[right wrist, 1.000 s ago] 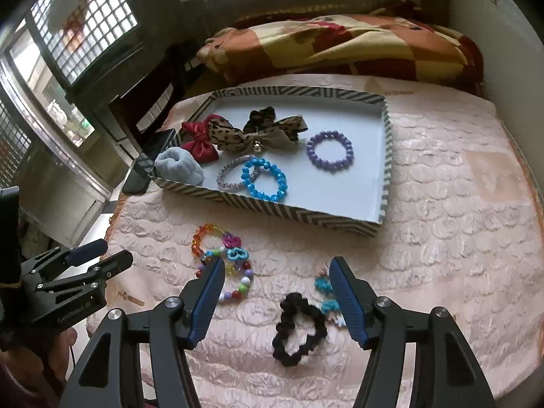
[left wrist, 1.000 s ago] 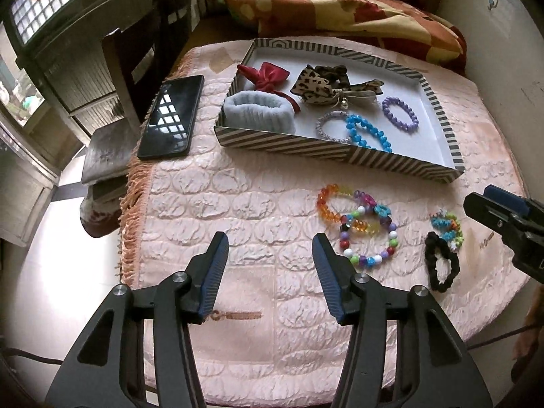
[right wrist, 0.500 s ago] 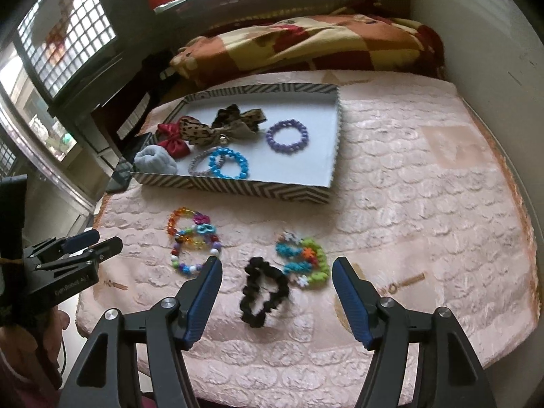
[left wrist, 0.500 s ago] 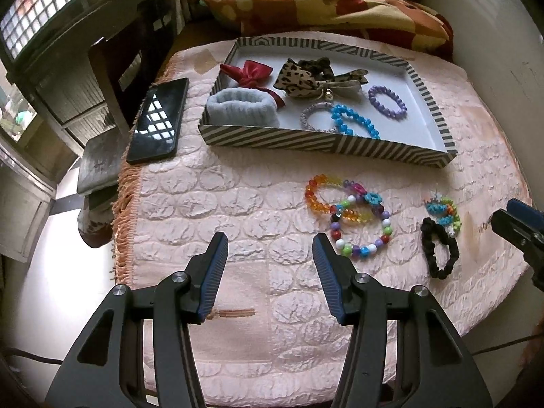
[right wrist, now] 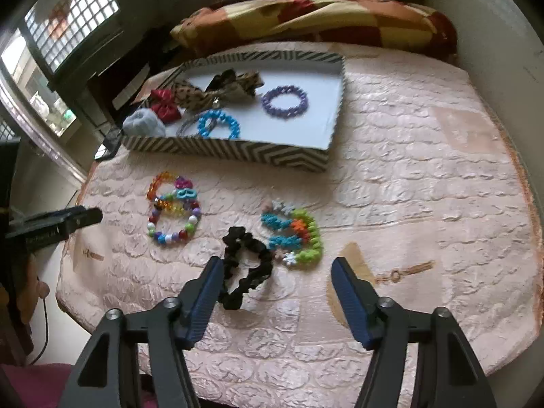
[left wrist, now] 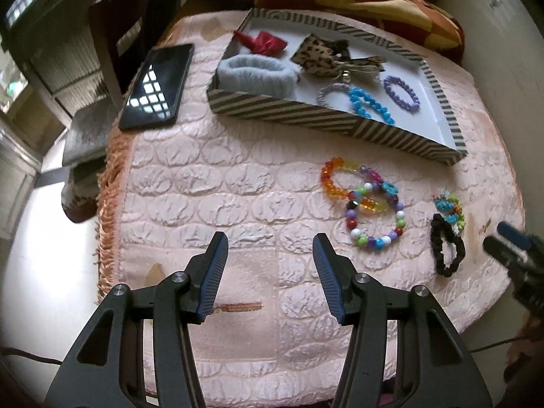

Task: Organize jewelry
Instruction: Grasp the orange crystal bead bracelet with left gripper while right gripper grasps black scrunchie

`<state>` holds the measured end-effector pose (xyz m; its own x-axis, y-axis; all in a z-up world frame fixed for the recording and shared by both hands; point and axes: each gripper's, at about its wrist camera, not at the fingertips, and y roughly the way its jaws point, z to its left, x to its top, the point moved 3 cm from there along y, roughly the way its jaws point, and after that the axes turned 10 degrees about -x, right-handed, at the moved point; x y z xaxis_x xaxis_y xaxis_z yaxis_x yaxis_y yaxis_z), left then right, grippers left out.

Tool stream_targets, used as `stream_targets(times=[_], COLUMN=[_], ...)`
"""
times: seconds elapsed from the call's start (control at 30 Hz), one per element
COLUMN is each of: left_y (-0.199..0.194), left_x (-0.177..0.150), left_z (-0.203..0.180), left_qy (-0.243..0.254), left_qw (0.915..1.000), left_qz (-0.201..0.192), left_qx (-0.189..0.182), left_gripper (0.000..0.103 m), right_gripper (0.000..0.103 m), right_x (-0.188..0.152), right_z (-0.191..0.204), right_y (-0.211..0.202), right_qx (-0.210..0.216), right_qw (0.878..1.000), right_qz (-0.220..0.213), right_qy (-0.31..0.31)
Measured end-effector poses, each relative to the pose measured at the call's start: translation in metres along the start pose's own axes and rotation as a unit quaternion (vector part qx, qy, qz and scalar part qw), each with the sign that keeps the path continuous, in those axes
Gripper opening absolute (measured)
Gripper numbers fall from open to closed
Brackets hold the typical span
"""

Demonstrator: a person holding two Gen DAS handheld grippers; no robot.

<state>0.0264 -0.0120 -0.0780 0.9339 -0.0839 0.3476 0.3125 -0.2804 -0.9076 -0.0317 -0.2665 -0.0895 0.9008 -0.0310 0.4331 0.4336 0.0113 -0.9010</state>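
A striped tray [left wrist: 326, 120] [right wrist: 238, 151] at the back of the pink quilted table holds a grey scrunchie [left wrist: 256, 71], a red bow [left wrist: 261, 42], a leopard bow [left wrist: 323, 56], a blue bracelet [right wrist: 217, 124] and a purple bracelet [right wrist: 285, 101]. In front of it lie an orange bracelet [left wrist: 331, 182], a multicolour bead bracelet [left wrist: 374, 219] [right wrist: 175, 217], a black scrunchie [right wrist: 246, 267] [left wrist: 445, 250] and a green-blue flower bracelet [right wrist: 295, 234]. My left gripper [left wrist: 270, 258] is open and empty near the front edge. My right gripper [right wrist: 277, 282] is open and empty, just short of the black scrunchie.
A black phone [left wrist: 156, 86] lies left of the tray. A patterned cushion [right wrist: 306, 20] sits behind the table, with a wall at the right. A chair [left wrist: 112, 51] stands at the left. The table edge with its orange fringe [left wrist: 107, 204] runs down the left.
Both grippers pulled back from the table and then came nearer again. The right gripper has moved over toward the black scrunchie and flower bracelet. Both stay open; no item has moved.
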Motion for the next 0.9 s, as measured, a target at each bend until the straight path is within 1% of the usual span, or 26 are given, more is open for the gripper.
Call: stream_targets(times=[0.07,0.17,0.27,0.3,0.37,0.4,0.43,0.47,0.6,0.73,0.8,0.9], left_y=[0.004,0.01,0.018,0.021,0.029,0.032,0.036,0.042,0.061,0.072,0.078,0.084], left_x=[0.002,0.007,0.014,0.016,0.023,0.026,0.03,0.035,0.047,0.056,0.057,0.058], left_z=[0.004,0.003,0.001,0.002,0.002,0.002,0.002,0.002,0.001,-0.008,-0.015,-0.027], left_qy=[-0.015,-0.022,-0.032,-0.038,-0.056,-0.064,-0.071,-0.078,-0.098,-0.084,-0.064,-0.019], left_qw=[0.9998,0.9996,0.9992,0.9989,0.9977,0.997,0.9963,0.9956,0.9931,0.9951,0.9963,0.9976], left_qz=[0.005,0.011,0.015,0.018,0.025,0.027,0.029,0.032,0.049,0.049,0.058,0.06], left_qx=[-0.008,-0.014,-0.018,-0.02,-0.03,-0.035,-0.039,-0.041,-0.041,-0.02,-0.005,0.027], left_gripper=[0.051,0.051,0.052,0.052,0.052,0.052,0.052,0.053,0.053,0.053,0.053,0.053], right_gripper=[0.054,0.053,0.052,0.05,0.039,0.037,0.031,0.029,0.029,0.029,0.029,0.029], right_x=[-0.003,-0.008,-0.012,-0.012,-0.013,-0.014,-0.015,-0.016,-0.018,-0.015,-0.013,-0.012], right_z=[0.005,0.012,0.011,0.011,0.01,0.01,0.01,0.01,0.01,0.01,0.011,0.01], right_y=[0.005,0.017,0.026,0.029,0.032,0.034,0.035,0.037,0.038,0.039,0.041,0.042], right_qx=[0.01,0.009,0.019,0.019,0.02,0.023,0.022,0.02,0.019,0.022,0.025,0.033], right_qw=[1.0,0.999,0.999,0.999,0.999,0.999,0.999,0.999,0.998,0.998,0.998,0.998], right_qz=[0.01,0.027,0.037,0.039,0.043,0.045,0.048,0.051,0.052,0.05,0.05,0.046], right_qy=[-0.005,-0.017,-0.004,-0.002,0.002,0.001,-0.001,-0.005,-0.013,-0.02,-0.019,-0.012])
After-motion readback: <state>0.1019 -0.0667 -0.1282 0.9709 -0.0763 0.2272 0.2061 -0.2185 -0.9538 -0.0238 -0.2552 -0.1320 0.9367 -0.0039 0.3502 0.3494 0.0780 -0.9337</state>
